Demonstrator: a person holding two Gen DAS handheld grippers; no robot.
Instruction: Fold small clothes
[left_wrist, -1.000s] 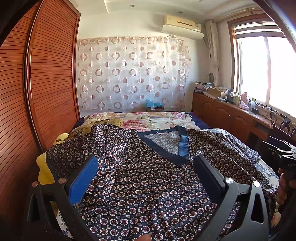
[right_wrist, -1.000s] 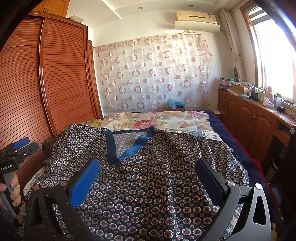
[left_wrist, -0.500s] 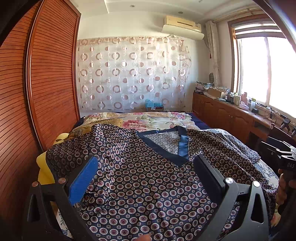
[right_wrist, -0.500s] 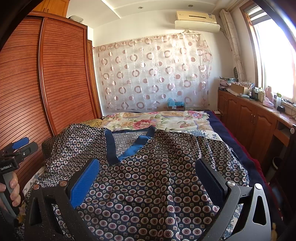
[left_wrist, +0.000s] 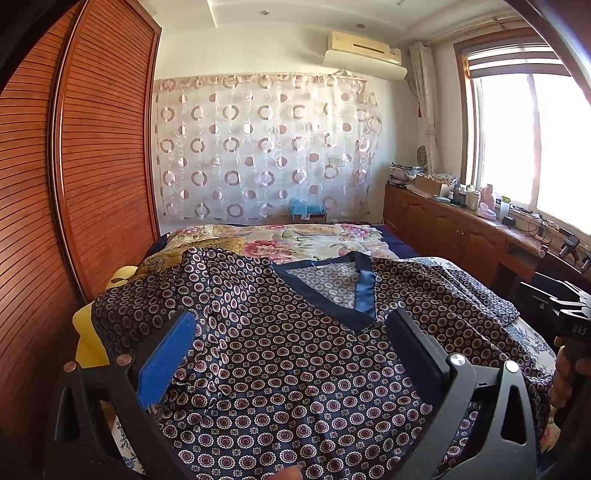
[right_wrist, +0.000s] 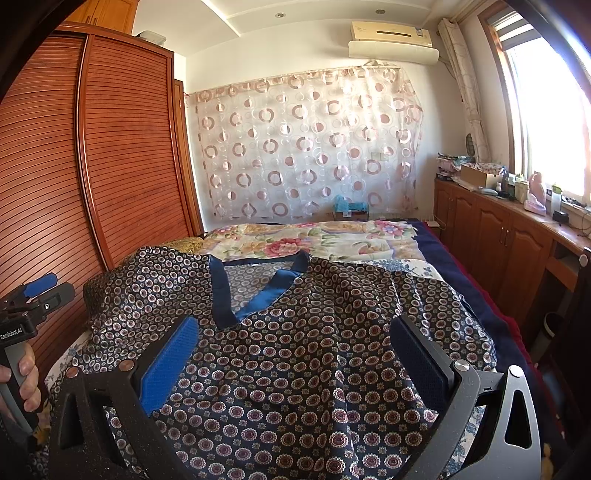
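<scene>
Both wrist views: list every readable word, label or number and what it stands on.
"GenRobot.AI": on the left gripper's body, seen in the right wrist view.
"DAS": partial, cut off, on the right gripper's body, seen in the left wrist view.
Air conditioner label: too small to read.
Windowsill bottles: unreadable.

Both wrist views look forward, low and close, over the same patterned shirt (left_wrist: 280, 369) on the bed (right_wrist: 332, 240).

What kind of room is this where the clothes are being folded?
Most likely a home bedroom: a bed with a floral bedspread, a slatted wooden wardrobe beside it, and a wall air conditioner above a curtain.
</scene>
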